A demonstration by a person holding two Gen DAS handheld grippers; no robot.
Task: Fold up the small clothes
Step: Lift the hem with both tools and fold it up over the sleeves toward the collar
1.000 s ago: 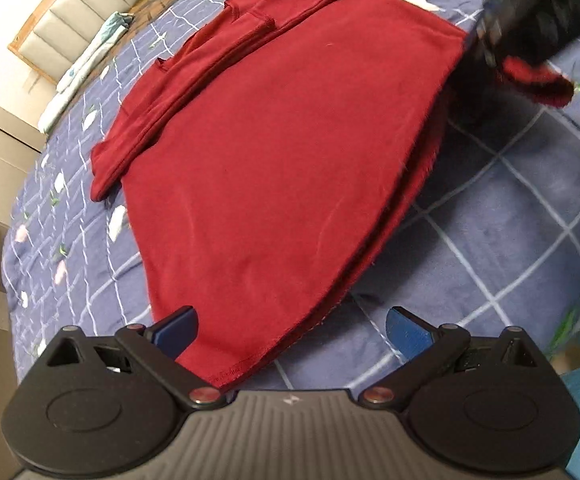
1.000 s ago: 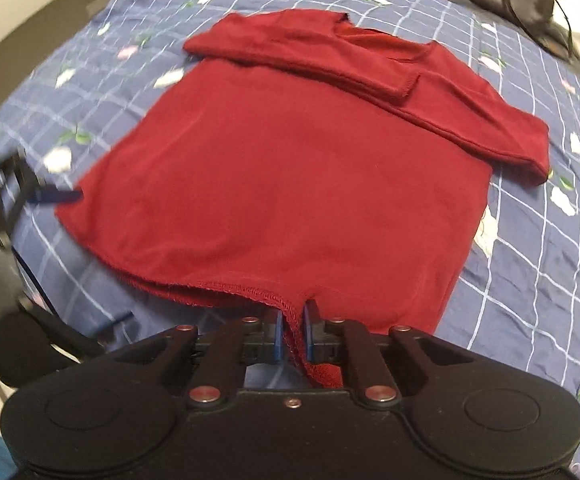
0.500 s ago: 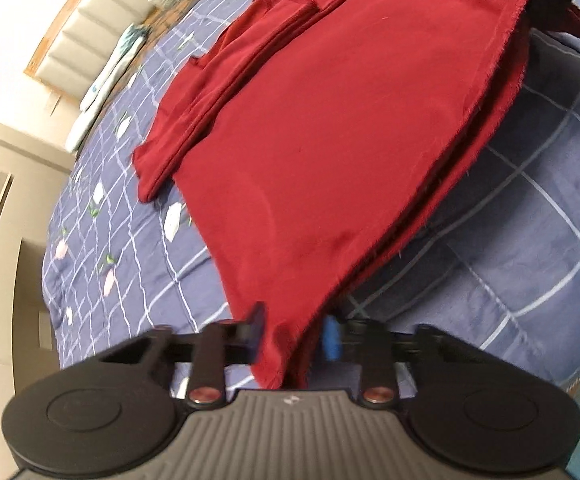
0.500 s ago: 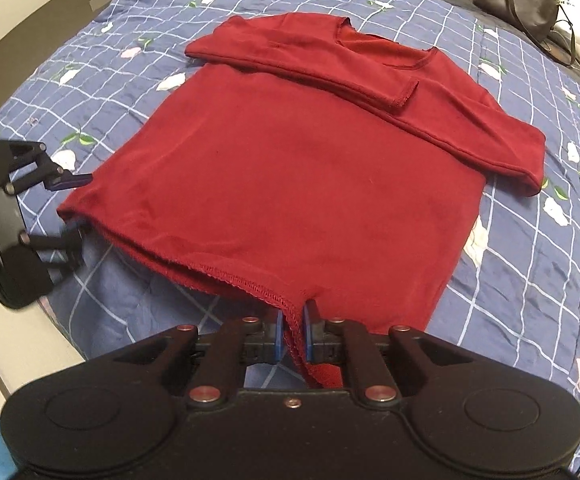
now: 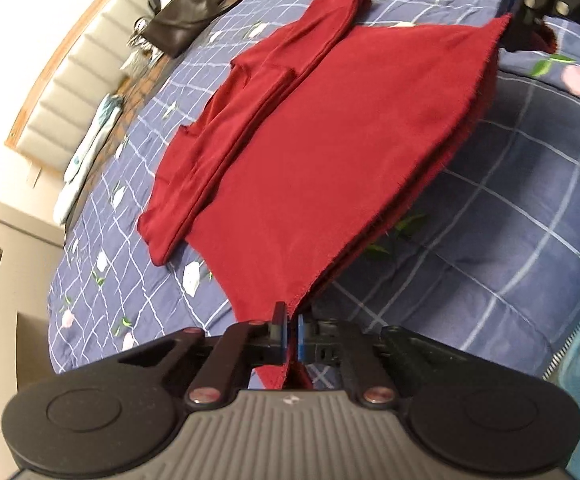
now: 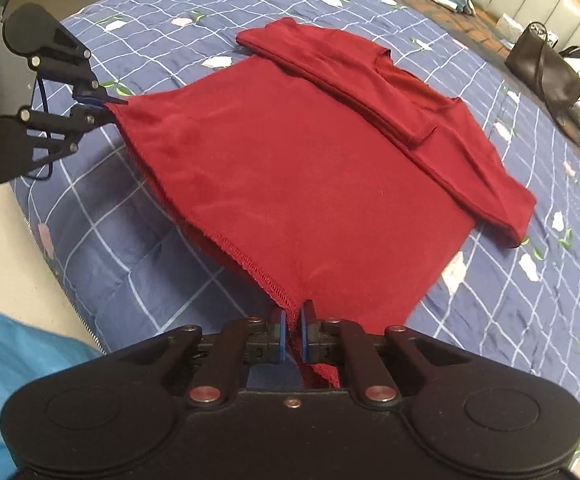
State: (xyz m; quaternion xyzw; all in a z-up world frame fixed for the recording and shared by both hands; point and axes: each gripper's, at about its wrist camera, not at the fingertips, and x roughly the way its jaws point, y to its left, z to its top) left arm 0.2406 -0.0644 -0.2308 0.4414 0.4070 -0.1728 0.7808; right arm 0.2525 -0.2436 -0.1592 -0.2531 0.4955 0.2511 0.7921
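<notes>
Dark red long-sleeved knit shirt [image 6: 310, 168] lies spread on the navy blue quilt with a white grid and flower print [image 6: 149, 264], sleeves folded across the chest at the far end of the shirt. The left gripper [image 5: 290, 332] has its blue pads pinched together on one corner of the shirt's stitched hem. The right gripper [image 6: 294, 334] is clamped on the other hem corner the same way. The hem edge runs taut between the two and sits lifted a bit off the quilt, with a shadow under it.

Room-wise: the hem side of the shirt is near the quilt's rounded edge, with pale floor past it in the right wrist view. Beyond the shirt's collar end there's plenty of bare quilt on both sides.

View differences: the right wrist view shows the whole left gripper out to the side of the shirt, nipping the hem corner. From the left wrist view the right gripper [image 5: 526, 12] is only partly in frame at the far hem corner. Both views catch a dark brown leather handbag [image 6: 542, 68] and a padded beige headboard [image 5: 69, 92] past the shirt's collar end. Something bright blue [image 6: 13, 364] shows at the near edge of each view, too cropped to identify.
</notes>
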